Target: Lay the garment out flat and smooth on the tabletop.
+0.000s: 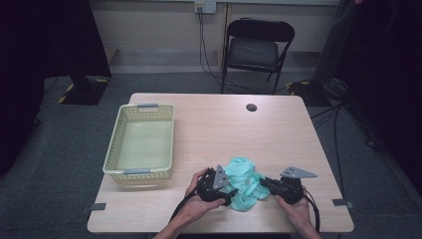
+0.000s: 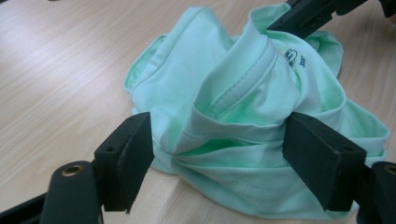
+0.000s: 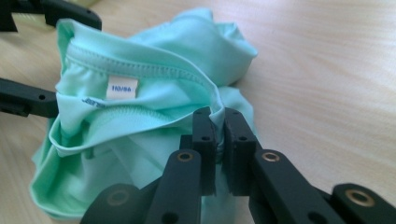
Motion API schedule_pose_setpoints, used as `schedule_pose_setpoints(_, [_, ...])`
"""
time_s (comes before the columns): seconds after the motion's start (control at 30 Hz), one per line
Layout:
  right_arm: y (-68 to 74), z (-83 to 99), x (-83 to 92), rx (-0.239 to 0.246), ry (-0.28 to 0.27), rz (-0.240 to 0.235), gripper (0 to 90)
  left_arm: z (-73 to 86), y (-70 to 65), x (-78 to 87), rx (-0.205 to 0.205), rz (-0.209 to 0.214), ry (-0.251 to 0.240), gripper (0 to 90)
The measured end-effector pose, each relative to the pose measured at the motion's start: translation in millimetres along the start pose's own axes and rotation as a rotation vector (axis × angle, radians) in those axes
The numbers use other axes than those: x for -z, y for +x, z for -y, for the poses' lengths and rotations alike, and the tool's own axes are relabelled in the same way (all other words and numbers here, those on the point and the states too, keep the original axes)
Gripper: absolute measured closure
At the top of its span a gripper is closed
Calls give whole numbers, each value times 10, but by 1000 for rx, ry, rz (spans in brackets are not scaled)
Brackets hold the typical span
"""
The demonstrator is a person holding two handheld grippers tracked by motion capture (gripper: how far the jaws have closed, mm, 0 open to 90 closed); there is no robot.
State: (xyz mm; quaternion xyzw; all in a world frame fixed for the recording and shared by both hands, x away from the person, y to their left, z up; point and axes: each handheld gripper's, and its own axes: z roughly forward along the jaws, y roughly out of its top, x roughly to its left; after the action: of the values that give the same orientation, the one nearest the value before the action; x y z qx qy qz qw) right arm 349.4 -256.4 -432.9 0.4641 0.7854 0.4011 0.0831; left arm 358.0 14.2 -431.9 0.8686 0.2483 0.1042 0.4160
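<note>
High view: a mint garment (image 1: 242, 182) lies crumpled at the near table (image 1: 209, 114) edge, right of the basket (image 1: 141, 142). It looks light, soft and limp, likely to sag and slip, so a stitched hem or the collar seems the best hold. Right gripper (image 3: 219, 140) is clenched on a fold of its edge. Left gripper (image 2: 217, 161) stands wide, jaws either side of a bunched fold, pads not pressing.
</note>
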Motion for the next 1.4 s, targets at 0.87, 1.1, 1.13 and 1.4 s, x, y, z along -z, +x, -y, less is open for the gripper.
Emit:
schedule_pose_setpoints(0.87, [70, 95, -28, 51, 68, -55, 843, 83, 71, 211, 24, 95, -32, 512])
schedule_pose_setpoints(1.1, [66, 92, -29, 50, 69, -57, 839, 12, 20, 94, 18, 117, -33, 604])
schedule_pose_setpoints(1.13, [65, 92, -28, 50, 69, -57, 839, 7, 9, 75, 27, 118, -21, 592])
schedule_pose_setpoints(1.4, [64, 92, -26, 49, 68, -57, 833, 32, -11, 51, 92, 123, -5, 568])
